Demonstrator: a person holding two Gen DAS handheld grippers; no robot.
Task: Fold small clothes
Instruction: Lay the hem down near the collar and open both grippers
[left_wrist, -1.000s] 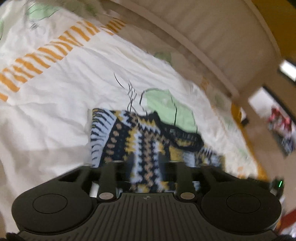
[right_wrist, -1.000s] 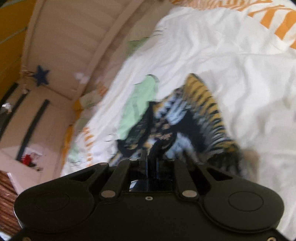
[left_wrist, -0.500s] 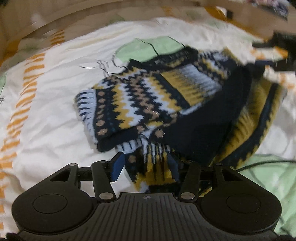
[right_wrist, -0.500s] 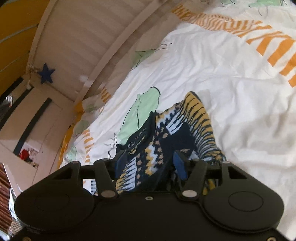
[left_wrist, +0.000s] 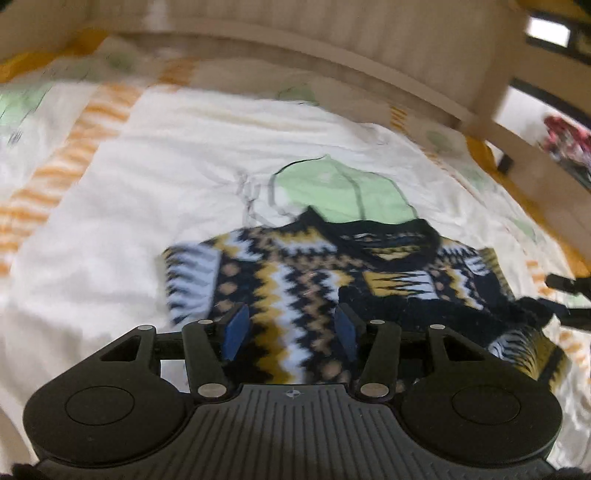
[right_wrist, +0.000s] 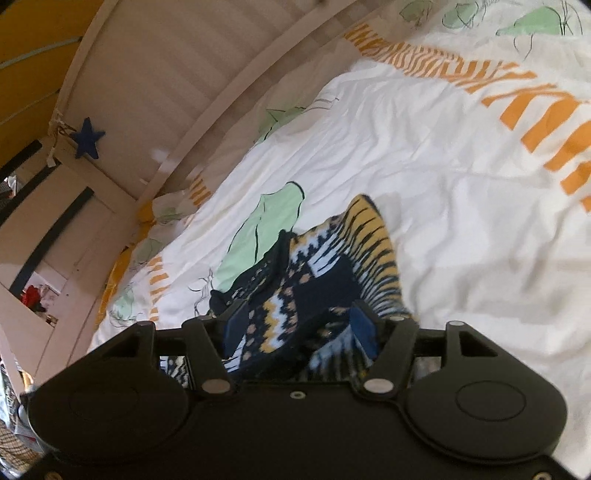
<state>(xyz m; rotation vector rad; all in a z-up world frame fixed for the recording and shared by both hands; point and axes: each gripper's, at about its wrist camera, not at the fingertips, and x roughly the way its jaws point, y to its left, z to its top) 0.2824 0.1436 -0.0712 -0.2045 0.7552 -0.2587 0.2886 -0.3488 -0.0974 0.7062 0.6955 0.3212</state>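
Small patterned sweater (left_wrist: 332, 280) lies on the bed sheet (left_wrist: 155, 192), roughly flat, neckline toward the headboard (left_wrist: 332, 48), 1 sleeve bunched off to the right edge of the left wrist view. Left gripper (left_wrist: 290, 326) sits low over the sweater's near hem, jaws apart; they have just been opening, knit showing between the blue pads (left_wrist: 236, 326) but not pinched. Right gripper (right_wrist: 301, 328) is at the sweater's side, jaws also apart after just opening, cloth (right_wrist: 314, 280) lying loose between them with a gap at each pad, so nothing is clamped.

Step in hand looks like a release after laying a fold, then resetting for the next one.

To do it well:
- Lift both grippers clear before moving sideways, so no pad drags the knit and undoes the fold.
- Next pinch should take the edge layer only, not the sheet under it.
- Grab the bunched sleeve near its cuff and lay it across the body.
- Keep both hands level so the crease runs straight.
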